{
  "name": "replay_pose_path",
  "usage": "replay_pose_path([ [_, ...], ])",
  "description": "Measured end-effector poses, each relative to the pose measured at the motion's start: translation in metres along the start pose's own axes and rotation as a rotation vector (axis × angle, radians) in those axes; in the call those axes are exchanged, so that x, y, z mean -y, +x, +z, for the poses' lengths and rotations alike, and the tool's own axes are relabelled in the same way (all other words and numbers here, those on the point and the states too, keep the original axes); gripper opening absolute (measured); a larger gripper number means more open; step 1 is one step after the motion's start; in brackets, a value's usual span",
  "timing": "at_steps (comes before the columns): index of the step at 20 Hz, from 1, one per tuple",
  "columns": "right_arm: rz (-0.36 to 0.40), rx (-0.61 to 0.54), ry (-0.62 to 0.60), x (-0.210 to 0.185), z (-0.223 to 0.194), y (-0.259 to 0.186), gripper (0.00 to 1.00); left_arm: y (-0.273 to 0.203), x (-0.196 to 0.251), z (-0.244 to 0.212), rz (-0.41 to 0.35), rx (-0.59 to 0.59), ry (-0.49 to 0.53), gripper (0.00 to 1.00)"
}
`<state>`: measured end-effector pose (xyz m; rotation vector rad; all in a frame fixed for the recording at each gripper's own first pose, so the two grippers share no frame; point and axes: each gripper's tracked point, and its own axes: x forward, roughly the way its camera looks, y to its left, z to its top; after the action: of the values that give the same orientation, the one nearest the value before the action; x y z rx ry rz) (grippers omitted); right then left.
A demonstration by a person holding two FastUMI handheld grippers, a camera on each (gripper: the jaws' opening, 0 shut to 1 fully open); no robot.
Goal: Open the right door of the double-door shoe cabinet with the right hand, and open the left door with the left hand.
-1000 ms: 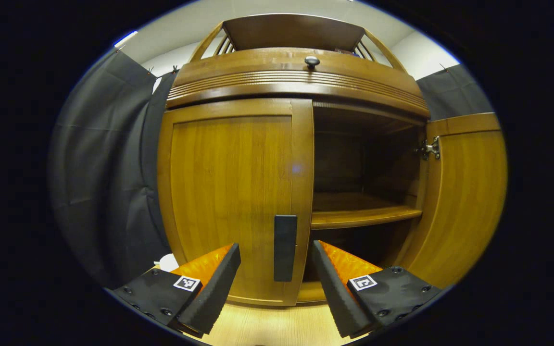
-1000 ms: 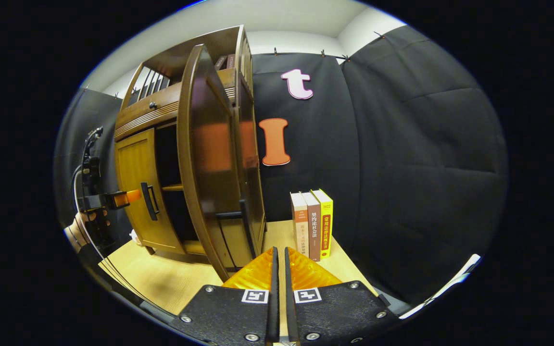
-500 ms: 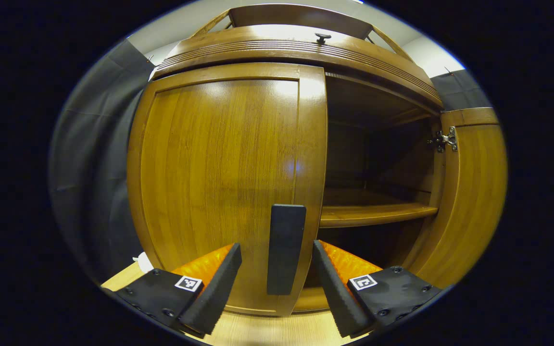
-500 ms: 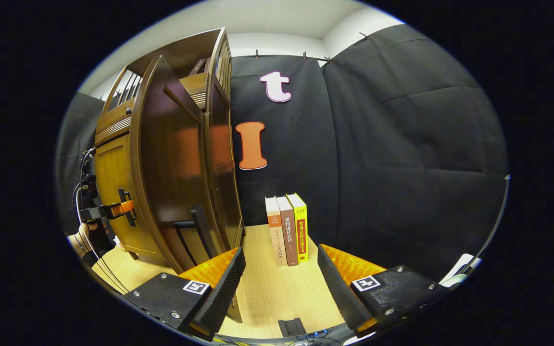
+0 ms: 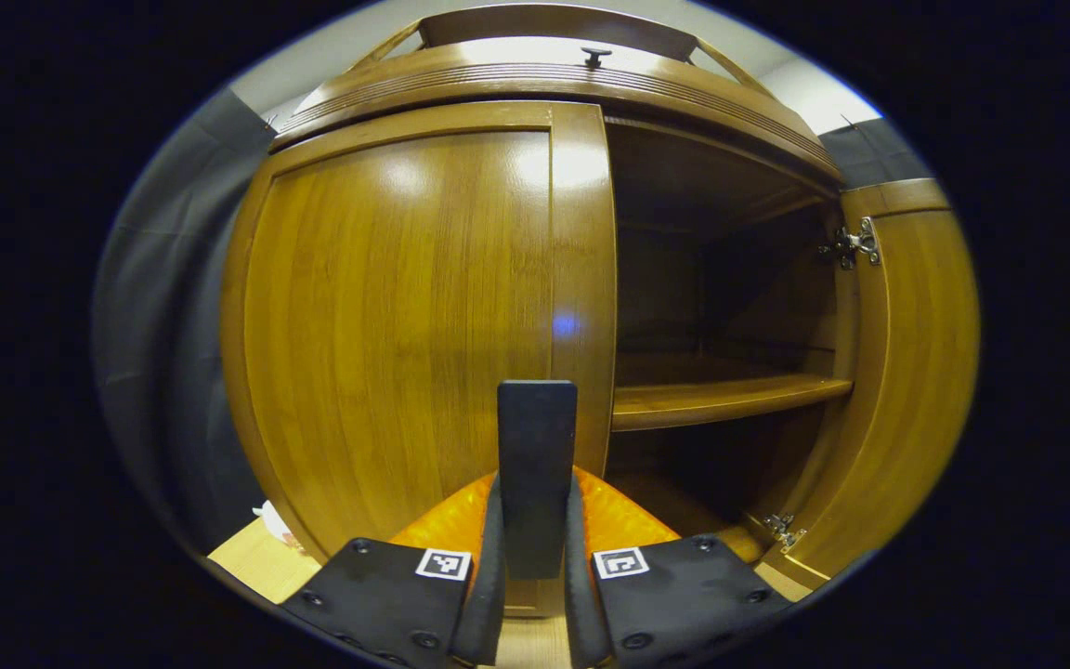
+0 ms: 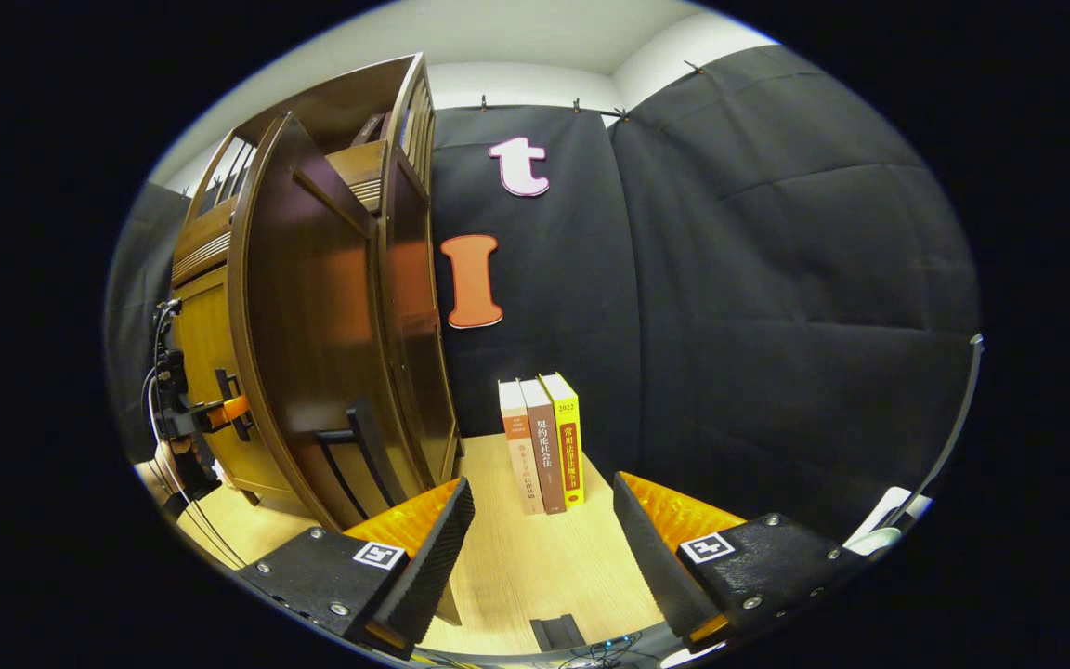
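Note:
In the left gripper view the brown wooden shoe cabinet's left door (image 5: pixel 405 316) stands closed. Its black bar handle (image 5: pixel 536 465) sits between my left gripper's (image 5: pixel 535 544) fingers, which are shut on it. The right door (image 5: pixel 916 372) is swung wide, baring a dark inside with one shelf (image 5: pixel 721 400). In the right gripper view my right gripper (image 6: pixel 540 534) is open with nothing in it, held over the table just right of the open right door (image 6: pixel 312 325) and its black handle (image 6: pixel 363 446). Farther left there, the left gripper (image 6: pixel 219 412) sits at the left door's handle.
Three upright books (image 6: pixel 542 441) stand on the light wooden table (image 6: pixel 516 567) against the black cloth wall, right of the cabinet. A small knob (image 5: pixel 596 56) tops the cabinet's front rail. A hand (image 6: pixel 173 460) holds the left gripper beside trailing cables.
My left gripper moved in to the left door's handle and shut on it. My right gripper let go of the right door's handle, opened and drew back to the right.

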<state>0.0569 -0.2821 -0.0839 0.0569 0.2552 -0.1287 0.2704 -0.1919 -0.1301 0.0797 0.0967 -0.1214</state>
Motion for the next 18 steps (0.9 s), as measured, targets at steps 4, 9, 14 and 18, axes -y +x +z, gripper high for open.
replay_pose_path([
  [4, 0.002, 0.013, -0.002, -0.007, 0.002, -0.007, 0.98, -0.020, -0.001, 0.000, -0.029, -0.014, -0.009, 0.28],
  [9, 0.012, 0.025, -0.017, -0.024, 0.004, -0.018, 0.98, -0.062, -0.011, -0.001, -0.060, -0.015, 0.010, 0.28],
  [14, 0.014, 0.036, -0.067, -0.047, 0.005, -0.036, 0.98, -0.108, -0.032, -0.002, -0.071, -0.015, -0.005, 0.25],
  [18, 0.000, 0.053, -0.074, -0.072, 0.007, -0.053, 0.98, -0.137, -0.054, -0.003, -0.094, -0.020, -0.010, 0.25],
])
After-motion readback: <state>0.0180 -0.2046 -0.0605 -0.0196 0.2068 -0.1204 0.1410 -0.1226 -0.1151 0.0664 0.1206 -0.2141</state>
